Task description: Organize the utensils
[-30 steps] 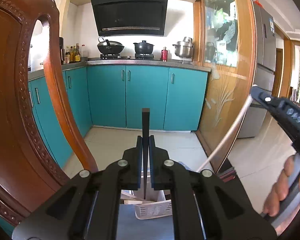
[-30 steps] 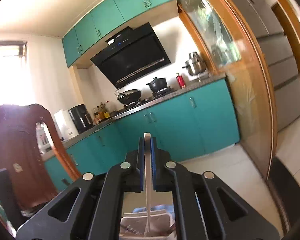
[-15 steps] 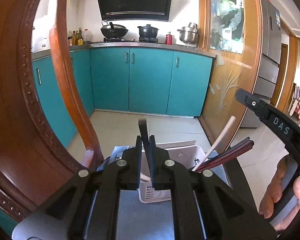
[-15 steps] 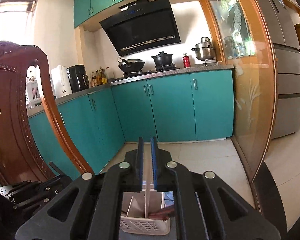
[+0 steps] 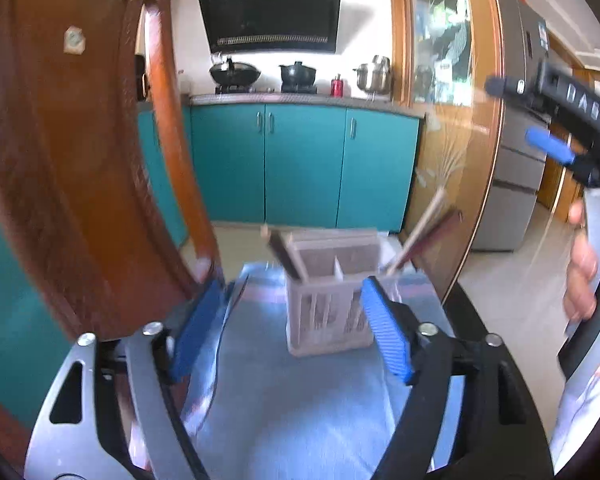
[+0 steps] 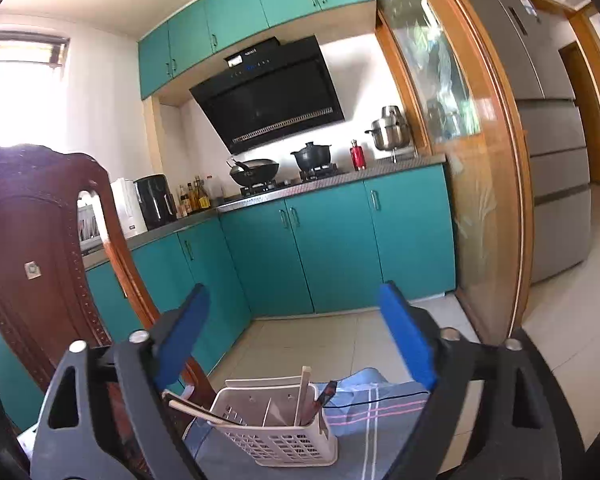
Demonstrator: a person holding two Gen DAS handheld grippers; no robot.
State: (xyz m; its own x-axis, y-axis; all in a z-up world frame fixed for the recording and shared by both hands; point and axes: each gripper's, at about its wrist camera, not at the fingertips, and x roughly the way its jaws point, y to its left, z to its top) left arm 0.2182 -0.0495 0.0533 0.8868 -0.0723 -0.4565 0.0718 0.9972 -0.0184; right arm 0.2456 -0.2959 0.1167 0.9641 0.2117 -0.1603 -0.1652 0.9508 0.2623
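- Standing on a blue cloth (image 5: 300, 408), the white basket (image 5: 328, 316) holds chopsticks (image 6: 302, 394) leaning toward 10 and 2 o'clock.
- Left gripper (image 5: 296, 328) gapes wide, holding nothing (view blurred).
- Right gripper (image 6: 296, 344) likewise spread, above the basket.

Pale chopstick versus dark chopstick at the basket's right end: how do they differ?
In the right wrist view the pale chopstick stands nearly upright, while the dark chopstick leans out over the basket's right rim. The pale one is light wood and rises higher; the dark one is reddish-black and ends lower. Both sit in the same end compartment, and neither open gripper, left or right, touches them.
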